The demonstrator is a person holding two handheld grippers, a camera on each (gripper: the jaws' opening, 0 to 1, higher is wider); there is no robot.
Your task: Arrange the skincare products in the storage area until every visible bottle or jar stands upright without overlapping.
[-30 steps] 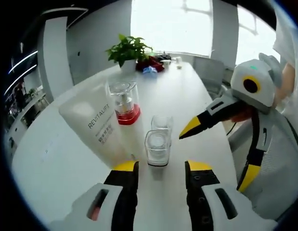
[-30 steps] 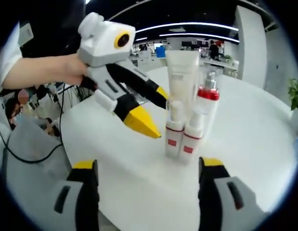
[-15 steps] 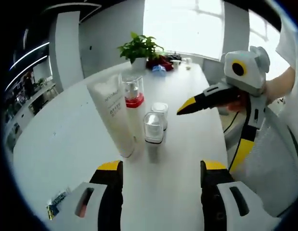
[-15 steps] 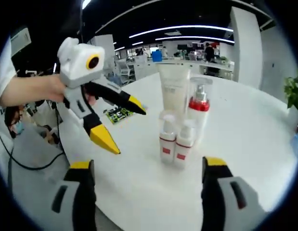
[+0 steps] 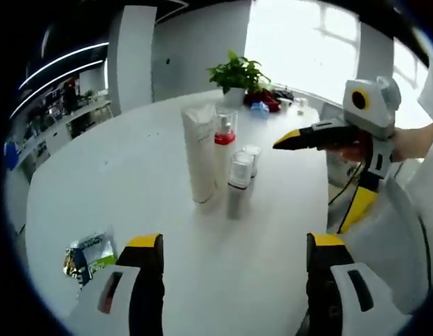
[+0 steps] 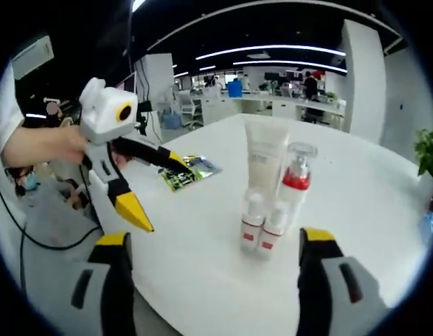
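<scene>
— Where are the products?

— I see the white tube (image 5: 199,152), red-collared pump bottle (image 5: 224,143) and two small bottles (image 5: 238,183) upright, clustered mid white table (image 5: 132,182).

— And the claws?

— My left gripper (image 5: 230,253) is released, right gripper (image 6: 213,246) too, both near, touching nothing.

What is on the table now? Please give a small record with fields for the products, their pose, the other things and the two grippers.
surface: white round table
products: white tube, pump bottle with red collar, two small white bottles with red labels
pose: all four upright, grouped close together; whether they touch cannot be told
other things: foil packet lying flat, potted plant at the far edge
left gripper: open, holds nothing, apart from the products
right gripper: jaws wide apart, holds nothing, apart from the products
</scene>
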